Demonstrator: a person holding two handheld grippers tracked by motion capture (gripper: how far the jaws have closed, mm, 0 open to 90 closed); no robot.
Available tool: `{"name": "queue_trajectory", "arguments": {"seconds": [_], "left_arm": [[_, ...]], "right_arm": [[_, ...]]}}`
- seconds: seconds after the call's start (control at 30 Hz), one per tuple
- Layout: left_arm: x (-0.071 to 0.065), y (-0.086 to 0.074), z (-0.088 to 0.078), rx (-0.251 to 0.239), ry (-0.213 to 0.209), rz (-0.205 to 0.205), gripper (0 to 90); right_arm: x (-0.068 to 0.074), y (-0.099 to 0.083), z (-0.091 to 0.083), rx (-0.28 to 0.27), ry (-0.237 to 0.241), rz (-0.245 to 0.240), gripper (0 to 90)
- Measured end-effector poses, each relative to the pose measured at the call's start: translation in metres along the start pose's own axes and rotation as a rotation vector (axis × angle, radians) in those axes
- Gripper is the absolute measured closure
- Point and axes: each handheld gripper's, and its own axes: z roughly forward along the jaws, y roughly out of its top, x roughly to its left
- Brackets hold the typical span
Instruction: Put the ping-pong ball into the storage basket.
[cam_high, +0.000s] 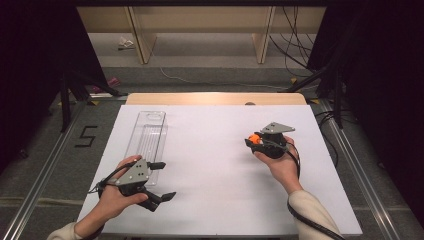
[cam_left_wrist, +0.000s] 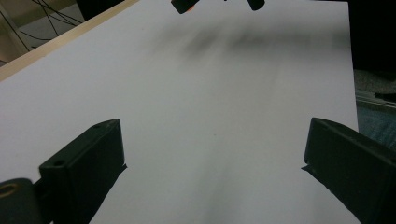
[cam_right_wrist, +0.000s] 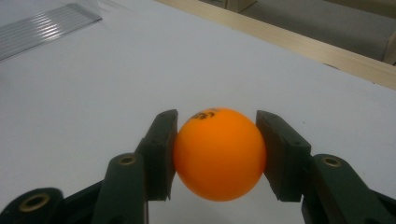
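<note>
At the left of the white table (cam_high: 215, 165) lies a long, clear plastic tray (cam_high: 147, 137), rectangular with rounded corners, its floor ribbed lengthwise with fine parallel ridges and a flat, smoother section with an oval cut-out at its far end; nothing can be seen lying in it. Its near end sits just beside the left gripper (cam_high: 162, 181), which a hand (cam_high: 112, 197) holds low over the table surface. That gripper's two black jaws stand wide apart with only bare table between them, and a grey three-cornered plate with small holes caps its body. The table surface is a matte, smooth white sheet, with a pale wooden edge (cam_high: 215, 98) showing along its far side. Toward the right, well apart from the tray, the right gripper (cam_high: 251, 140) is held by the other hand (cam_high: 282, 165), and its jaws are clamped on an orange ping-pong ball (cam_right_wrist: 218, 153). The ball is round, smooth and slightly glossy, with a small black printed mark on its top; the flat black pads (cam_right_wrist: 161, 151) press against both of its sides, holding it just above the table.
</note>
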Motion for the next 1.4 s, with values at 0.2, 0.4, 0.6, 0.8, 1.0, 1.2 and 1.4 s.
{"name": "queue_trajectory", "arguments": {"seconds": [0.2, 0.4, 0.6, 0.8, 1.0, 1.2, 1.4], "left_arm": [[0.000, 0.000, 0.000, 0.000, 0.000, 0.000, 4.6], [0.000, 0.000, 0.000, -0.001, -0.001, -0.001, 4.6], [0.000, 0.000, 0.000, -0.001, -0.001, -0.001, 4.6], [0.000, 0.000, 0.000, -0.001, -0.002, -0.002, 4.6], [0.000, 0.000, 0.000, -0.002, -0.002, 0.000, 4.6], [0.000, 0.000, 0.000, -0.001, -0.002, -0.001, 4.6], [0.000, 0.000, 0.000, -0.001, -0.003, 0.000, 4.6]], "right_arm": [[0.000, 0.001, 0.000, -0.002, 0.000, 0.001, 51.5], [0.001, 0.002, 0.000, -0.006, 0.002, 0.001, 51.5], [0.002, 0.003, 0.000, -0.010, 0.002, -0.001, 51.5], [0.004, 0.004, 0.001, -0.016, 0.010, -0.001, 51.5], [0.007, 0.007, 0.002, -0.023, 0.017, -0.007, 51.5], [0.008, 0.008, 0.002, -0.028, 0.021, -0.004, 51.5], [0.011, 0.011, 0.003, -0.033, 0.028, -0.009, 51.5]]}}
